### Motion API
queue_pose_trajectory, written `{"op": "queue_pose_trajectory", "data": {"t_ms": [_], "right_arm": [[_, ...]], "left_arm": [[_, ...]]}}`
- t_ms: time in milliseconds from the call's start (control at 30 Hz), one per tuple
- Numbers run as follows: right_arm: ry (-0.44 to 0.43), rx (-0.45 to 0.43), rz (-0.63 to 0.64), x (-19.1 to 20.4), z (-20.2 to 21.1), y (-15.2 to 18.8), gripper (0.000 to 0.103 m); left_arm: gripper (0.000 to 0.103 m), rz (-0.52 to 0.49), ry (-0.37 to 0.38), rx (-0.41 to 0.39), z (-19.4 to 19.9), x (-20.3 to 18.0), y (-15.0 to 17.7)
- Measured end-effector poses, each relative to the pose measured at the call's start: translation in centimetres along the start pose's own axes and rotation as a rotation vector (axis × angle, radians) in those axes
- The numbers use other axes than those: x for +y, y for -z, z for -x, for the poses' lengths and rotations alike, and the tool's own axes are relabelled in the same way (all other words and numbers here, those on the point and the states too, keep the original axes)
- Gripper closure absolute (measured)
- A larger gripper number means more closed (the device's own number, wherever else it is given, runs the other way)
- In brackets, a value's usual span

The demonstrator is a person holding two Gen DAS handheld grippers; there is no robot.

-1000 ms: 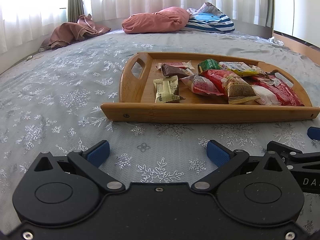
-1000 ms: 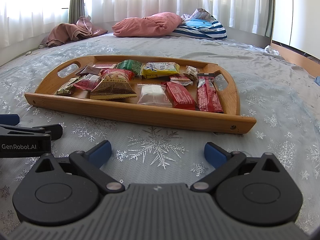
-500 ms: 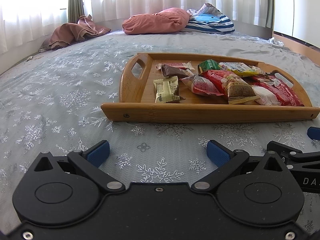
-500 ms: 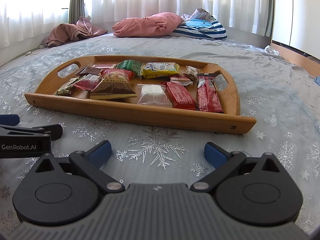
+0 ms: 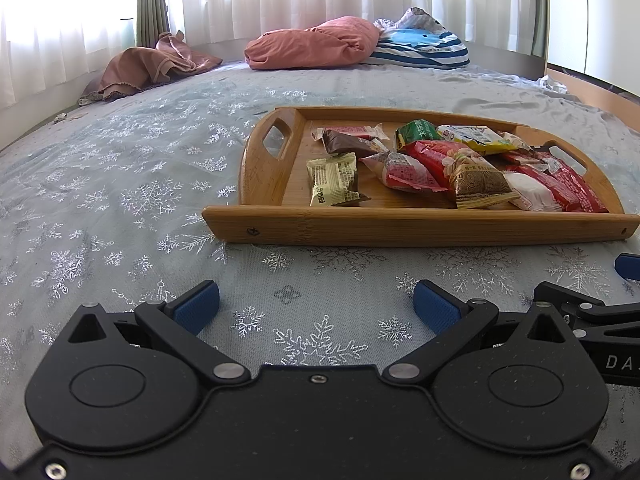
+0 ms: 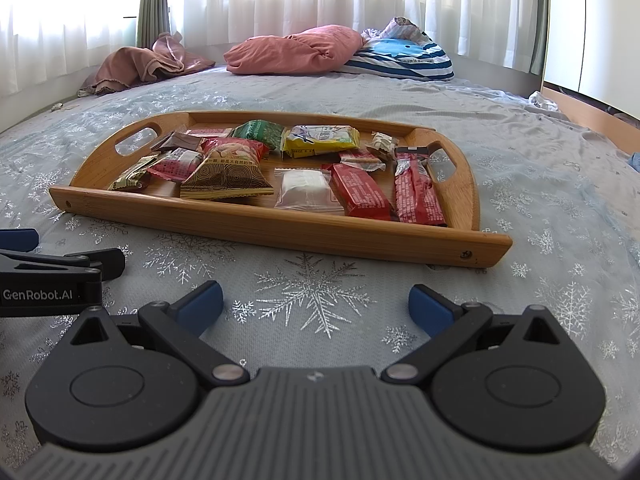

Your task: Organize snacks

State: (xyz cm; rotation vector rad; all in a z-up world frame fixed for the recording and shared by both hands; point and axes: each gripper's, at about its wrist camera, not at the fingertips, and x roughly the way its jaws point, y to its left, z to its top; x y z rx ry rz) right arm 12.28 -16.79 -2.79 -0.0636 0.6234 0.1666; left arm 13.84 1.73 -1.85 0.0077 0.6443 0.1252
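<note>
Bamboo forms the tray that carries the snacks, a shallow board with cut-out handles at both ends, lying flat on the bed. Inside it the packets are jumbled: a gold patterned bag overlaps a red peanut bag, two red bars lie side by side near the right handle, a clear white sachet sits between them and the gold bag, and a yellow pack and a green pack rest toward the far wall. On the left side a pale green wafer packet lies alone on bare wood. All look light, crinkly and slippery, likely to slide or crush; a pinch on a crimped end seam or across a bar's narrow width seems safest. Both tools are near the tray's front wall, hovering low over the snowflake bedspread: the left tool is spread wide and holds nothing, and the right tool is likewise spread and bare. Pillows lie well beyond.
</note>
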Motion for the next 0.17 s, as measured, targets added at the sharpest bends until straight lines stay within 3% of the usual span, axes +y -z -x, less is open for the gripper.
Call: {"op": "queue_pose_trajectory", "data": {"t_ms": [167], "right_arm": [[0.0, 0.0, 0.0, 0.0, -0.02, 0.02, 0.0]], "left_arm": [[0.0, -0.002, -0.002, -0.004, 0.04, 0.01, -0.04]]}}
